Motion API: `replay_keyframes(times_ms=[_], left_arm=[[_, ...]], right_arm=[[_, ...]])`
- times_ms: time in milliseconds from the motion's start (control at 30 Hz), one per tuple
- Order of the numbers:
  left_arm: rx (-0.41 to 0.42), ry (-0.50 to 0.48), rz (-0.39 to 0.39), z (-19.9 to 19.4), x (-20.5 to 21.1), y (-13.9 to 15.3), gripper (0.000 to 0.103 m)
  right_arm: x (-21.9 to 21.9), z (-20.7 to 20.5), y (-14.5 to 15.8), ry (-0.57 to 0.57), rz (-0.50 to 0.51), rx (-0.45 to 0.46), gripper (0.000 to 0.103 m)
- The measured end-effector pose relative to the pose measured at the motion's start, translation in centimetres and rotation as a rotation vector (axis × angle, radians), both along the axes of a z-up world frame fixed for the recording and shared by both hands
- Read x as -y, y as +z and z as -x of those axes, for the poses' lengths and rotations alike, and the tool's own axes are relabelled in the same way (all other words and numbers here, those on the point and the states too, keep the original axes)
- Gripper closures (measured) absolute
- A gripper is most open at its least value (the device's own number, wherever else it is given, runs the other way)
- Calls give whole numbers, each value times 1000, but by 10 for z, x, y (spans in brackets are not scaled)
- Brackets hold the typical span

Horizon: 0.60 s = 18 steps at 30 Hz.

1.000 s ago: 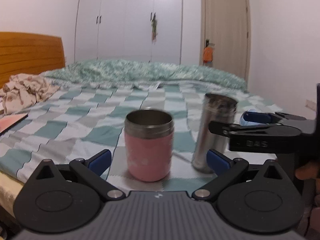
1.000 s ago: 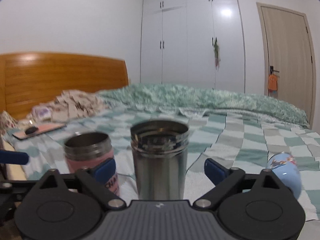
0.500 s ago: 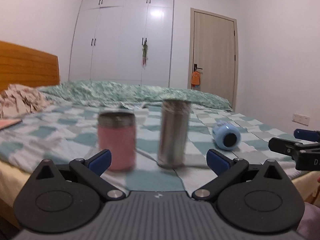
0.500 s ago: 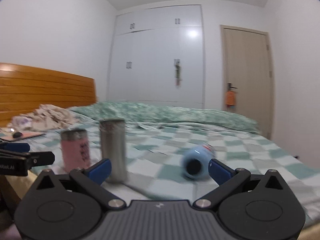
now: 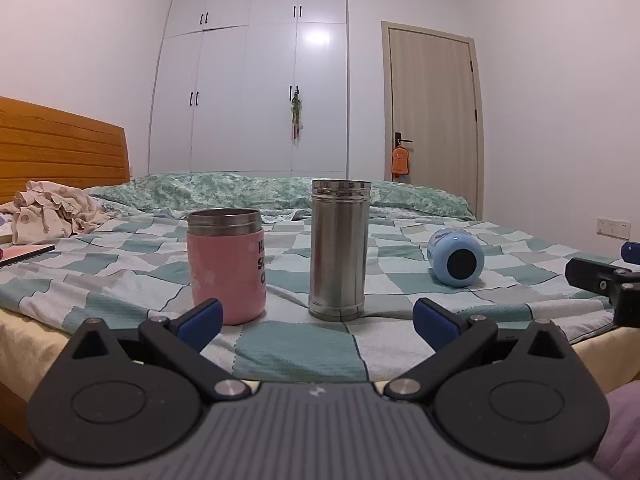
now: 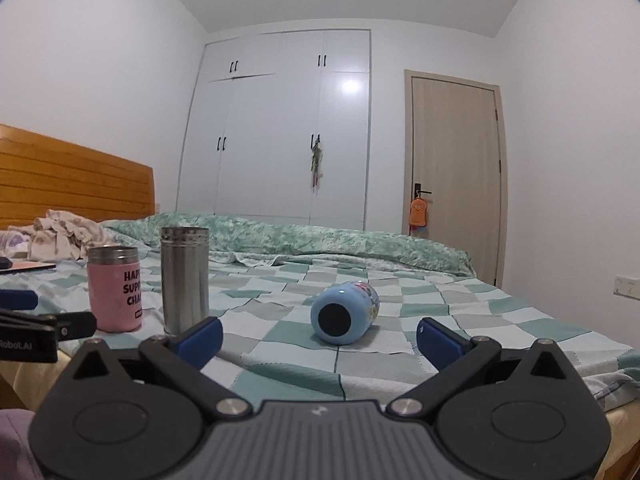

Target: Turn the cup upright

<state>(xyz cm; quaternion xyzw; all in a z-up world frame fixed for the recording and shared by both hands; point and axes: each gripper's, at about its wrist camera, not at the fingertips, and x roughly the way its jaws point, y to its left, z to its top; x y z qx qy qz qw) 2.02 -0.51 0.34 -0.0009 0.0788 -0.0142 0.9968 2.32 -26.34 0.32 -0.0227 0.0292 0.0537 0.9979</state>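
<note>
Pulling back from the bed, I now have both grippers well apart from the cups, where a second ago they sat close around the pink cup and the steel cup. My left gripper is spread wide and holds nothing; my right gripper is likewise released and empty. Those two cups stand upright at centre left of the left view, so I judge them finished. What the retreat has brought into view is the blue cup, lying on its side on the checked bedspread, its dark round end turned toward me (whether that end is the mouth or the base I cannot tell). In the right view it sits low in the centre of the frame, lined up between my open fingers, so I judge it to be the next one to flip. It is round and on soft bedding, so it may roll when nudged.
</note>
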Motion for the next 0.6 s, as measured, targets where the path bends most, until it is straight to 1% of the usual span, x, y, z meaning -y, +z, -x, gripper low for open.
replay_keyframes(times_ms=[600], left_arm=[[18, -11, -11, 3, 4, 0, 0]], right_arm=[[0, -1, -1, -14, -9, -5, 0]])
